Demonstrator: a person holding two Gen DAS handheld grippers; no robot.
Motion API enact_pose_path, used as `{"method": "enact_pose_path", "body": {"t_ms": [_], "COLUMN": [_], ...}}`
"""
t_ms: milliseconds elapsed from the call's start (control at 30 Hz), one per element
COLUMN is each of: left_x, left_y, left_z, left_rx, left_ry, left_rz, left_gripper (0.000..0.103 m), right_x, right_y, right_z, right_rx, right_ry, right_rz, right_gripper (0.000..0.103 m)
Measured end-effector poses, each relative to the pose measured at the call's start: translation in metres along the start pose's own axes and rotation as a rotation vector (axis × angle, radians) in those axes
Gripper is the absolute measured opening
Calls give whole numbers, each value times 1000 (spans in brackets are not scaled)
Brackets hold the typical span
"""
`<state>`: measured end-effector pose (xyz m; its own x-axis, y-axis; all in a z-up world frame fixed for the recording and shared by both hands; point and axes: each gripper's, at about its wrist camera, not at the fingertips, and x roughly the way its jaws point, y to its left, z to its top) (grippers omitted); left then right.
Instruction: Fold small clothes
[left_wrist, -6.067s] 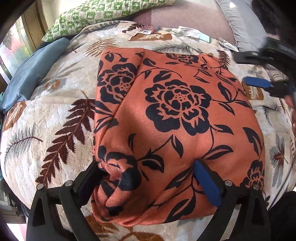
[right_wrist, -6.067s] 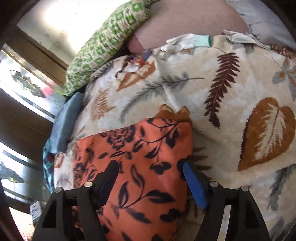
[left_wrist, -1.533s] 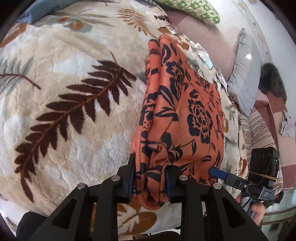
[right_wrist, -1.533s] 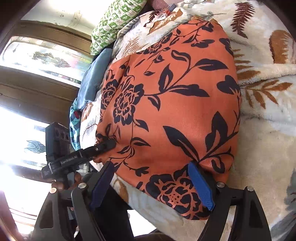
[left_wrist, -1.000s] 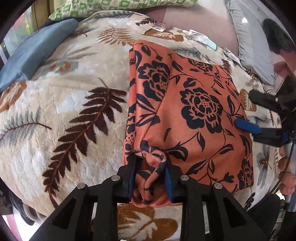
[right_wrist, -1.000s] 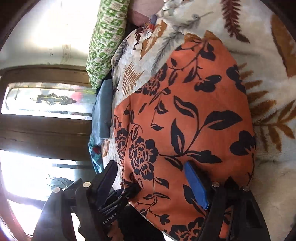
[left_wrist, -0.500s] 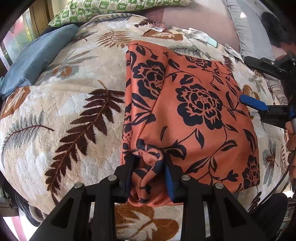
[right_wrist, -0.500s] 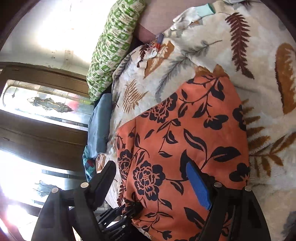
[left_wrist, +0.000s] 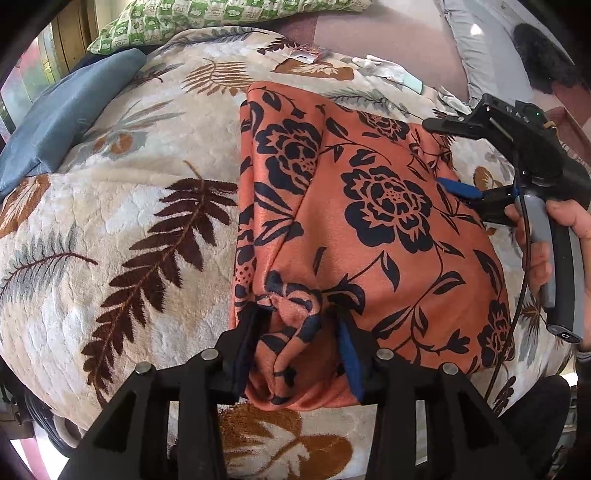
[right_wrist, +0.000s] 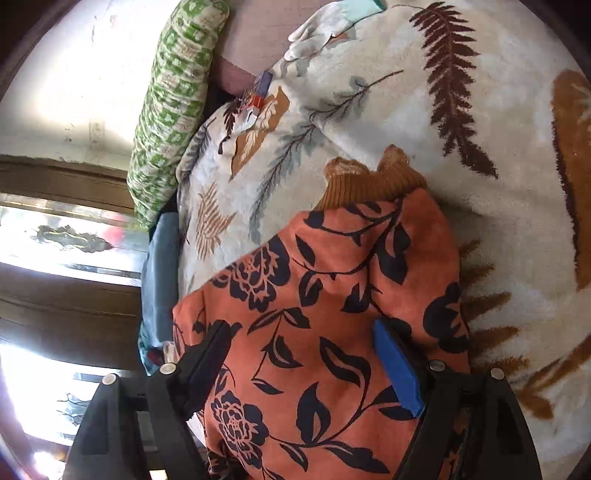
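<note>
Evidently soft, light and floppy, the orange floral garment (left_wrist: 369, 221) wants edge grips, its bunched corner between the left gripper (left_wrist: 301, 347)'s just-loosened jaws while the right gripper (right_wrist: 306, 358) gapes wide, empty.

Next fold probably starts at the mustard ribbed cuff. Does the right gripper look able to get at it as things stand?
Probably yes: the right gripper is open over the orange garment, and the cuff lies uncovered on the blanket ahead.

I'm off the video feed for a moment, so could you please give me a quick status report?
Left gripper just opening, bunched corner between its fingers. Right gripper open over orange floral garment, folded on leaf-print blanket. Nothing in the way.
</note>
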<state>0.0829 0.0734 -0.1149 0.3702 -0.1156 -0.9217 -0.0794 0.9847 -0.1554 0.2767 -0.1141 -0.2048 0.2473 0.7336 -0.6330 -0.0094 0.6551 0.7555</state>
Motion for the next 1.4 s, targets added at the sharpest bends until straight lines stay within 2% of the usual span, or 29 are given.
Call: {"method": "enact_pose_path", "body": {"t_ms": [67, 133, 200, 267, 333, 400, 467, 567, 633, 733, 833, 867, 900, 967, 1000, 1067, 1100, 1200, 1400], "left_x": [-7, -18, -29, -30, -21, -10, 3, 21, 29, 42, 46, 45, 44, 45, 44, 38, 33, 17, -32], "left_y": [5, 12, 22, 34, 42, 47, 51, 47, 44, 40, 37, 34, 31, 29, 28, 23, 18, 4, -12], "left_z": [2, 5, 9, 13, 22, 29, 34, 46, 50, 55, 59, 60, 61, 62, 62, 64, 65, 69, 77], "left_rx": [-20, -41, -69, -101, -130, -166, -218, -257, -273, -296, -305, -299, -288, -285, -282, -256, -234, -175, -123], "left_ry": [-18, -43, -95, -125, -90, -78, -62, -13, 4, 40, 46, 46, 47, 55, 53, 45, 38, 10, -81], "left_rz": [-38, -81, -88, -86, -124, -214, -248, -308, -331, -361, -347, -336, -345, -343, -340, -306, -286, -234, -280], "left_gripper": [47, 49, 70, 75, 75, 75, 75, 75, 75, 75, 75, 66, 46, 34, 31, 27, 26, 25, 24], "right_x": [-19, -47, -72, -88, -95, -92, -84, -75, -64, -52, -47, -45, -44, -41, -38, -37, -40, -54, -105], "right_y": [11, 21, 21, 6, -14, -35, -46, -49, -46, -46, -44, -42, -40, -32, -25, -17, -14, 2, 33], "right_z": [0, -7, -18, -30, -45, -60, -72, -79, -77, -75, -71, -70, -69, -69, -70, -73, -74, -77, -73], "right_rx": [0, -79, -127, -115, -98, -69, -38, -23, -8, -17, 5, 4, 1, -43, -89, -134, -145, -198, -285], "right_ry": [-17, -62, -73, -49, -11, 21, 56, 64, 74, 87, 84, 89, 93, 106, 115, 123, 116, 86, 5], "right_rz": [29, 58, 51, 25, 7, -4, 60, 110, 131, 119, 118, 110, 101, 75, 48, -24, -27, -10, 18], "right_gripper": [82, 82, 83, 85, 85, 85, 85, 85, 86, 86, 86, 86, 86, 84, 72, 51, 46, 42, 42]}}
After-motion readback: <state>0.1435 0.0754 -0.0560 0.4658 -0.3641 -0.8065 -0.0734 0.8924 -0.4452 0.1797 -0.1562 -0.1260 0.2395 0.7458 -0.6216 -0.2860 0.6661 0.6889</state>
